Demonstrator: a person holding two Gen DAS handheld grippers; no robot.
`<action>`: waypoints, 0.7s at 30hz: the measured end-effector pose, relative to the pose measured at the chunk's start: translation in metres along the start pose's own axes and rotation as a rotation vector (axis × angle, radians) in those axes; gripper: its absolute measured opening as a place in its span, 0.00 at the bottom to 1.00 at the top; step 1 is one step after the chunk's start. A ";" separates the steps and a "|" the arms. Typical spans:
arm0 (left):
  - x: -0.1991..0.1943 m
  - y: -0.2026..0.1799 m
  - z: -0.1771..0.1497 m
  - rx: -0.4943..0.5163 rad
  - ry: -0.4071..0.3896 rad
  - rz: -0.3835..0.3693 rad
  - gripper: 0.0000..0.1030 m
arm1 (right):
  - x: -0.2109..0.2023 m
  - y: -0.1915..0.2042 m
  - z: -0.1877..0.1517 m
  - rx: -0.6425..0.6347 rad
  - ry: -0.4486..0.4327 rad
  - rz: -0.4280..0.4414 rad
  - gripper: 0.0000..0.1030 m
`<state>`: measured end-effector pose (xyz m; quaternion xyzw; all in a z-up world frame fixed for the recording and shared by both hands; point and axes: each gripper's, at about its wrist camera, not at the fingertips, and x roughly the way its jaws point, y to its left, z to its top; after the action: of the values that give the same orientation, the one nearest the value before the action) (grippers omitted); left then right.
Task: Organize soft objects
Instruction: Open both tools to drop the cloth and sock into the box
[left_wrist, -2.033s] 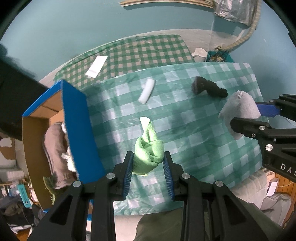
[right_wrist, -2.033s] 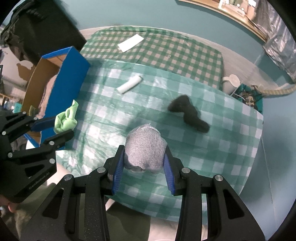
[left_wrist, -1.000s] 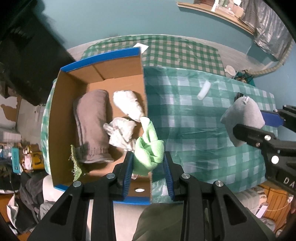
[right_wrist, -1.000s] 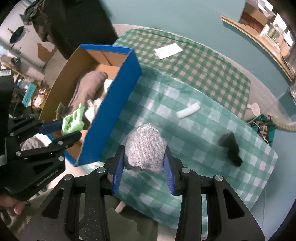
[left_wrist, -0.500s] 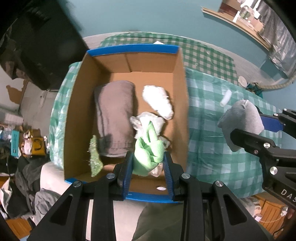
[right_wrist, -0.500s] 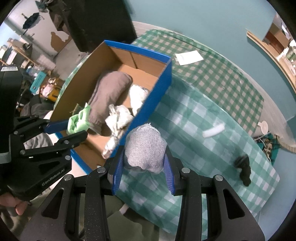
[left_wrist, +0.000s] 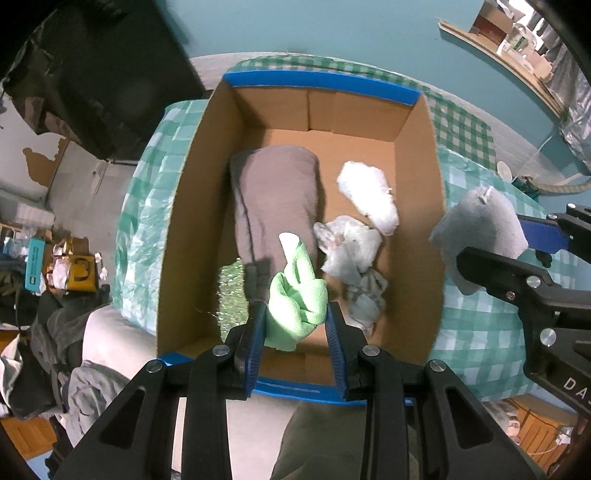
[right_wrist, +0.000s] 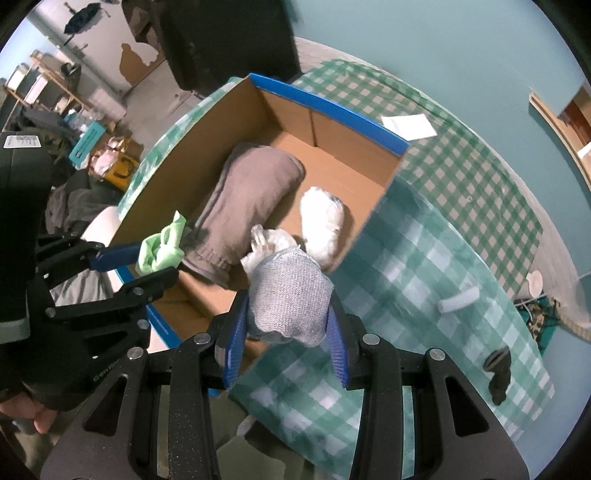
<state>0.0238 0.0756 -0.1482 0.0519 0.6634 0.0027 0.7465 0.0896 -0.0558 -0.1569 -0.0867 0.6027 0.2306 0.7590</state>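
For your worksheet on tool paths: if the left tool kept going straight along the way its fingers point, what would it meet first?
The left tool, shut on the green cloth, points down into the cardboard box. It would probably first meet the rolled brown towel, near its closer end, though depth is hard to judge.

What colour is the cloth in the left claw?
Light green cloth; the left wrist view shows it best.

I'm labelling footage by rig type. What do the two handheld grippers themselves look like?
Both the left gripper and the right gripper are matte black, angular frames with triangular cut-outs and silver screw heads. Their fingers carry ribbed blue pads. White lettering, only partly readable, marks the bodies. The hand under the left gripper wears a black glove.
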 end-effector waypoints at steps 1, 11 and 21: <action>0.002 0.003 0.001 -0.001 0.001 0.004 0.31 | 0.002 0.002 0.003 -0.005 0.000 0.001 0.38; 0.016 0.023 0.009 -0.019 0.011 0.024 0.31 | 0.022 0.009 0.021 0.009 0.024 0.008 0.38; 0.027 0.034 0.009 -0.026 0.031 0.033 0.34 | 0.030 0.019 0.031 0.015 0.027 0.003 0.41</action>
<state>0.0385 0.1110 -0.1710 0.0532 0.6739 0.0244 0.7365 0.1128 -0.0193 -0.1744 -0.0834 0.6146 0.2261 0.7511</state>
